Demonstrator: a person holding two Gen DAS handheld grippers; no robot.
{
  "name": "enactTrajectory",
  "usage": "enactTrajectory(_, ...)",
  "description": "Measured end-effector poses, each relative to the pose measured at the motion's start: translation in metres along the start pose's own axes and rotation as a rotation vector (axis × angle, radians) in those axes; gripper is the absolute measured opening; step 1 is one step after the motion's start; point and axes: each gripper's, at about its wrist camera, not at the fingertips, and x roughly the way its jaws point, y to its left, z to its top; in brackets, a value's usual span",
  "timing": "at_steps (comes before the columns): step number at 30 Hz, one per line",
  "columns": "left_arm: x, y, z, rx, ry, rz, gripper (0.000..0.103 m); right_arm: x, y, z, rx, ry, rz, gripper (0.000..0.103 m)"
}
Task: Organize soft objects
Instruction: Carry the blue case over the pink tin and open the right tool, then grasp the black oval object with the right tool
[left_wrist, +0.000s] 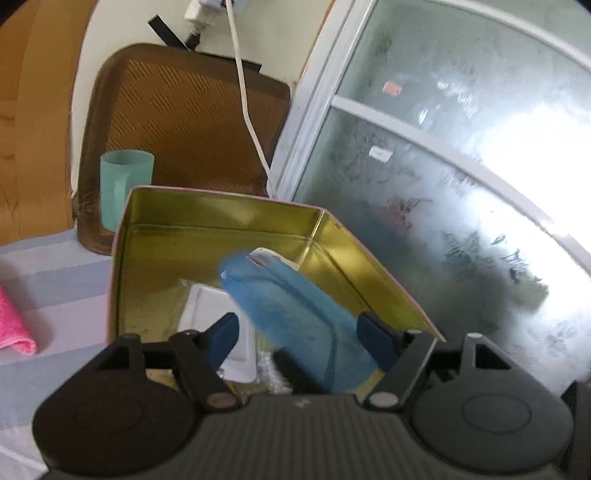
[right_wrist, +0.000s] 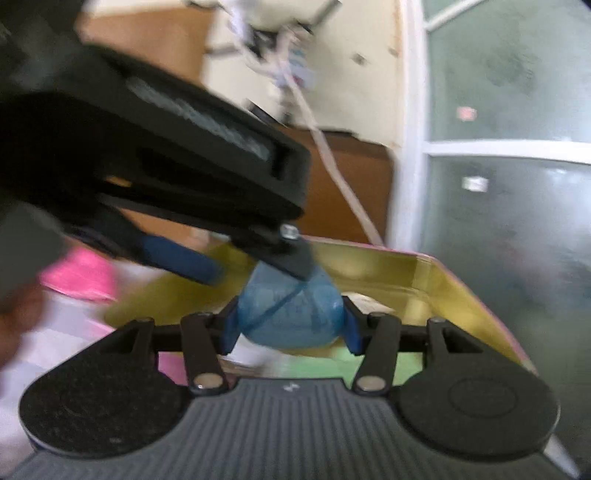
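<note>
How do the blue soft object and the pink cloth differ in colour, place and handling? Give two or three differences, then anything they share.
Colour: the blue soft object is blue; the pink cloth is bright pink.
Place: the blue object is over the open gold tin; the pink cloth lies outside it on the striped surface.
Handling: the right gripper pinches the blue object; nothing touches the cloth.
Shared: both look soft.

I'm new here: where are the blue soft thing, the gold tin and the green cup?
blue soft thing (right_wrist: 288, 317): right wrist view, its bulging middle.
gold tin (left_wrist: 221, 218): left wrist view, inner back wall.
green cup (left_wrist: 127, 173): left wrist view, its side.
</note>
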Motion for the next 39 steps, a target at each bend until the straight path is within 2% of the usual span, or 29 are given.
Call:
enactTrajectory(3,0.014,-0.004,-0.007,0.015,0.022,0.044,0.076,0.009,-0.019,-0.007,0.041,0.022,-0.083,0.059)
enactTrajectory(7,0.014,0.005,-0.017,0.008,0.029,0.079,0.078,-0.002,-0.026,-0.012,0.107,0.011,-0.061,0.060)
enactTrajectory(10,0.002,0.015,-0.017,-0.022,0.020,0.072,0.078,-0.016,-0.013,-0.013,0.104,-0.020,-0.046,0.060)
enactTrajectory(15,-0.048,0.034,-0.026,-0.034,-0.058,0.066,0.079,-0.041,0.010,-0.006,0.094,-0.106,0.019,0.059)
enactTrajectory(19,-0.105,0.075,-0.041,-0.095,-0.145,0.097,0.082,-0.061,0.029,-0.001,0.081,-0.160,0.094,0.058)
enactTrajectory(20,-0.115,0.087,-0.045,-0.113,-0.153,0.112,0.083,-0.067,0.035,-0.002,0.086,-0.159,0.121,0.053)
enactTrajectory(23,-0.138,0.123,-0.065,-0.144,-0.135,0.212,0.083,-0.080,0.061,-0.010,0.076,-0.103,0.265,0.041)
enactTrajectory(26,-0.142,0.153,-0.078,-0.225,-0.092,0.225,0.083,-0.079,0.095,-0.021,0.009,-0.012,0.348,0.034)
enactTrajectory(28,-0.136,0.164,-0.075,-0.246,-0.073,0.205,0.083,-0.069,0.114,-0.023,-0.026,0.046,0.354,0.034)
enactTrajectory(30,-0.124,0.165,-0.066,-0.215,-0.067,0.224,0.081,-0.058,0.127,-0.020,-0.051,0.098,0.352,0.034)
enactTrajectory(32,-0.111,0.166,-0.057,-0.199,-0.056,0.210,0.081,-0.041,0.133,-0.016,-0.075,0.145,0.326,0.034)
enactTrajectory(37,-0.073,0.165,-0.038,-0.163,-0.040,0.115,0.080,-0.019,0.132,-0.016,-0.049,0.202,0.292,0.034)
enactTrajectory(39,-0.054,0.168,-0.033,-0.187,-0.023,0.058,0.080,-0.008,0.130,-0.019,-0.029,0.240,0.304,0.026)
